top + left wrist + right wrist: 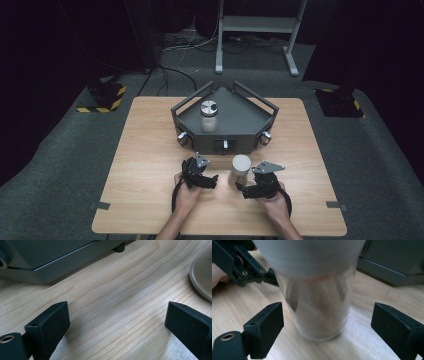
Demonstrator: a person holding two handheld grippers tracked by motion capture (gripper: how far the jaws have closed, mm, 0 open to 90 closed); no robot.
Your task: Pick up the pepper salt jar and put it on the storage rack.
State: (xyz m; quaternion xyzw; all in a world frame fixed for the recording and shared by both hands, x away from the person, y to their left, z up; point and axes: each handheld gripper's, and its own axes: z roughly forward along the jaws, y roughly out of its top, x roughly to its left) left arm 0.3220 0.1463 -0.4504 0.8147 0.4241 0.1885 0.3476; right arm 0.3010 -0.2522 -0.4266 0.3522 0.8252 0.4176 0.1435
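A clear jar (240, 169) with a grey lid stands upright on the wooden table, between my two grippers. My right gripper (240, 188) is open, and in the right gripper view the jar (318, 302) stands just ahead between its spread jaws, apart from both. My left gripper (214, 179) is open too, pointing right toward the jar; in the left gripper view the jar's base (202, 275) shows at the right edge, beyond its jaws, which have bare wood between them. A second jar (209, 116) with a knobbed lid stands in the grey tray (240, 125).
The grey angular tray (50, 267) with raised walls and front knobs sits at the table's far middle. A white stand (257, 30) and cables lie on the floor behind. The table's front edge is just behind my hands.
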